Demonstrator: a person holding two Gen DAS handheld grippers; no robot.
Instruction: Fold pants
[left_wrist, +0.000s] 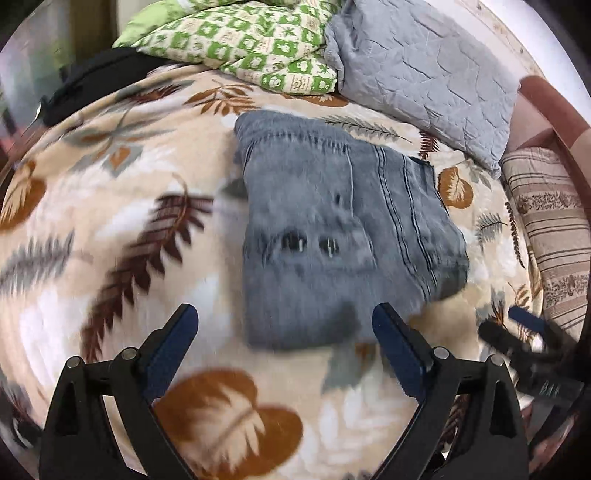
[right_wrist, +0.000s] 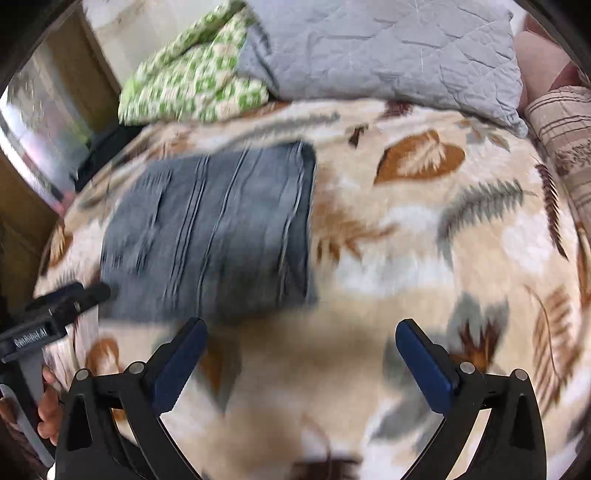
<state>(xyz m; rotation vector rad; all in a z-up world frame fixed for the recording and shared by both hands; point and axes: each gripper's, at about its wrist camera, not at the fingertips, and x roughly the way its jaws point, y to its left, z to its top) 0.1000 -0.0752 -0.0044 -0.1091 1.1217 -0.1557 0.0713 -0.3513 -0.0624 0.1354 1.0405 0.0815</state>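
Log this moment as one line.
jeans: folded, on blanket | left gripper: open, empty | right gripper: open, empty

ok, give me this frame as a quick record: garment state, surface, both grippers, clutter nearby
garment: grey jeans, folded into a compact rectangle, lying flat
surface: leaf-print fleece blanket on a bed
left gripper: open, empty, near edge of the jeans between its fingers
right gripper: open, empty, over bare blanket to the right of the jeans
contact: neither gripper holds fabric
behind jeans: grey quilted pillow, green-checked bedding
right edge: striped pillow
image quality: motion blur in both views
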